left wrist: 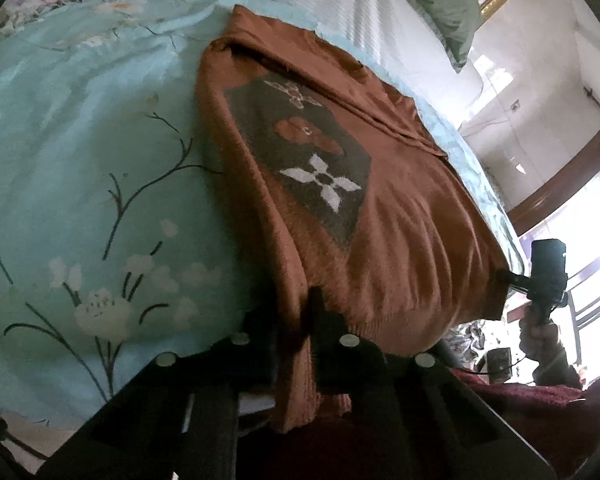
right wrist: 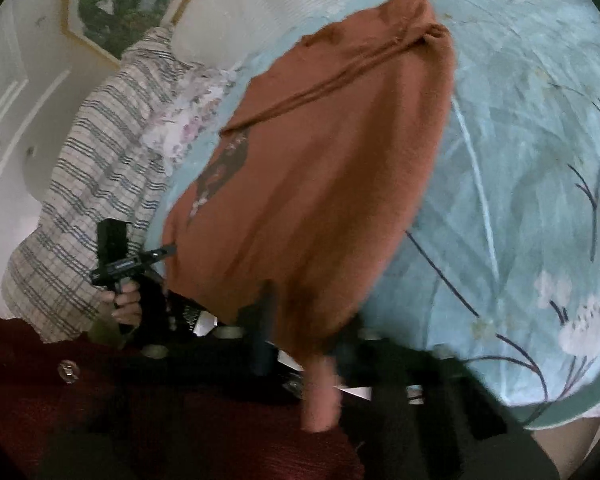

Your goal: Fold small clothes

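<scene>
I have the rust-orange sweater (left wrist: pixel 380 216) spread on the pale blue floral bedspread (left wrist: pixel 80 168), its near hem lifted off it. My left gripper (left wrist: pixel 296 320) is clamped on one hem corner and my right gripper (right wrist: pixel 304 320) pinches the other. Beyond the sweater's far side lies a plaid pillow (right wrist: pixel 92 184).

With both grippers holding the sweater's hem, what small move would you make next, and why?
Probably carry the hem up toward the collar: the left gripper and right gripper each pinch the rust-brown sweater, whose sleeve already lies folded across.
</scene>
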Demonstrator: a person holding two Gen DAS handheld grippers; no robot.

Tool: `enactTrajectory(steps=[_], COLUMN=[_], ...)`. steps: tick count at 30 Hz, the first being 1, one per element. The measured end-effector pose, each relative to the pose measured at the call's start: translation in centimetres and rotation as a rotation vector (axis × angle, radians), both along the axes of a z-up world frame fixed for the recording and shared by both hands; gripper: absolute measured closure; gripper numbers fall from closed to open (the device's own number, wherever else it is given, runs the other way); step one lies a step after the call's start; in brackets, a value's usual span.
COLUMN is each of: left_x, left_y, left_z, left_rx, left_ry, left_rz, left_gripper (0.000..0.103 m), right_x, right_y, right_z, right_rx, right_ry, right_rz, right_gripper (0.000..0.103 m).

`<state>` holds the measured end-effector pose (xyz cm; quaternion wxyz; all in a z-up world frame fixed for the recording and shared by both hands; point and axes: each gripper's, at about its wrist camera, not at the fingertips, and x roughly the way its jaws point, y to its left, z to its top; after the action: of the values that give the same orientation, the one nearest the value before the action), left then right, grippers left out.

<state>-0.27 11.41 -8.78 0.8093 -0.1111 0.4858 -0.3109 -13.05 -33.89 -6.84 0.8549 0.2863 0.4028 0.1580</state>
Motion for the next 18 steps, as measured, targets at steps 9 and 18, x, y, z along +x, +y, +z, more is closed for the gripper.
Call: enactTrajectory(steps=[9,18], left_x=[-0.1,4.2], left_y=[1.7,0.4], left_z=[3.0,7.6], left_rx=[-0.136,-0.243], left_ry=[-0.050,-0.170], left_rz=[0.080,0.175], left_gripper=[0.096,0.097], right_x=[-0.2,3.5], right_y=[-1.0,-3.3], right_z=[3.7,7.3], right_rx=[0.112,0.101], right_ry=[-0.157,-0.276], right_rz=[-0.040,-0.128], right_gripper=[0.096,0.096])
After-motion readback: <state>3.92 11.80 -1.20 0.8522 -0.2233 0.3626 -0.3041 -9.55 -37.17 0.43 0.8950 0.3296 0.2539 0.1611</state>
